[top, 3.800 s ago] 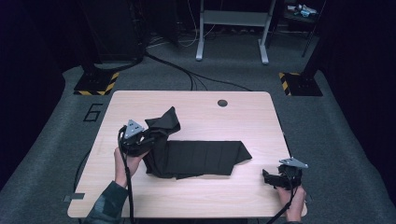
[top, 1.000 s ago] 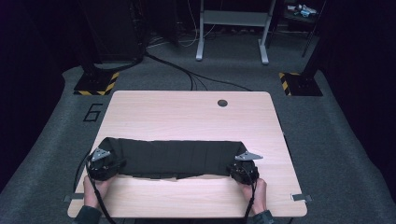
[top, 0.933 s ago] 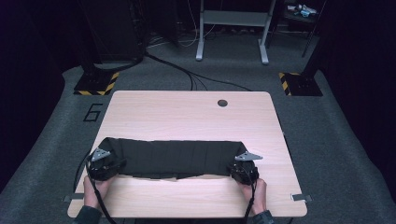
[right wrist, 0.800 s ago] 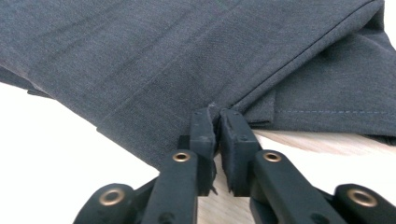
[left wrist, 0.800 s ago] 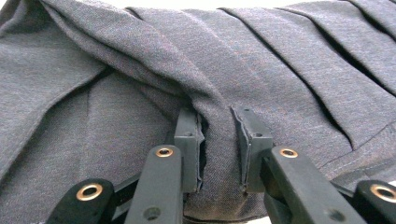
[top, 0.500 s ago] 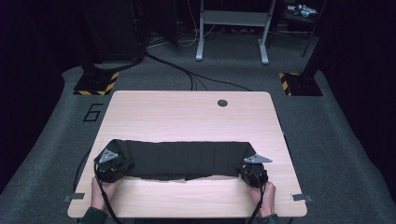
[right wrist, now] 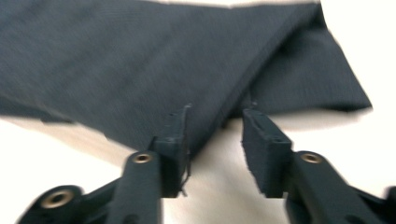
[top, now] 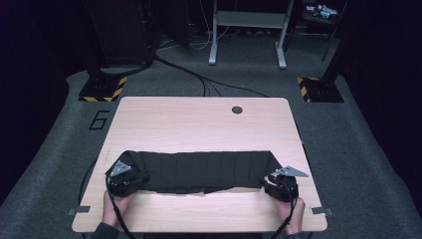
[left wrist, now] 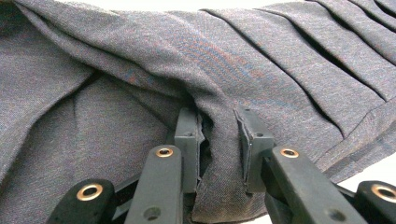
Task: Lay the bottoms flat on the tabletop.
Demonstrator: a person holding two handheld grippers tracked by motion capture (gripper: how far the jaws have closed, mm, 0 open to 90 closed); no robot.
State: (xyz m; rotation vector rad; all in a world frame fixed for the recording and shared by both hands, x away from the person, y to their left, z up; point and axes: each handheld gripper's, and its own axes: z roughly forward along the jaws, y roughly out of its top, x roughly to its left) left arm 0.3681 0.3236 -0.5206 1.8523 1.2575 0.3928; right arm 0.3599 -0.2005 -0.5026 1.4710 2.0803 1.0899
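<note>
Left tool clamped on dark pleated cloth; right tool apart, cloth corner between jaws. Advice: close right first, keep cloth taut over bench.

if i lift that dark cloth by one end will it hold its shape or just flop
Likely flop: the dark cloth lies in soft pleats and bunches up between the left gripper's pads. Probably light, a thin weave lying flat. The right gripper stands open at its corner, so that end would likely drop.
</note>
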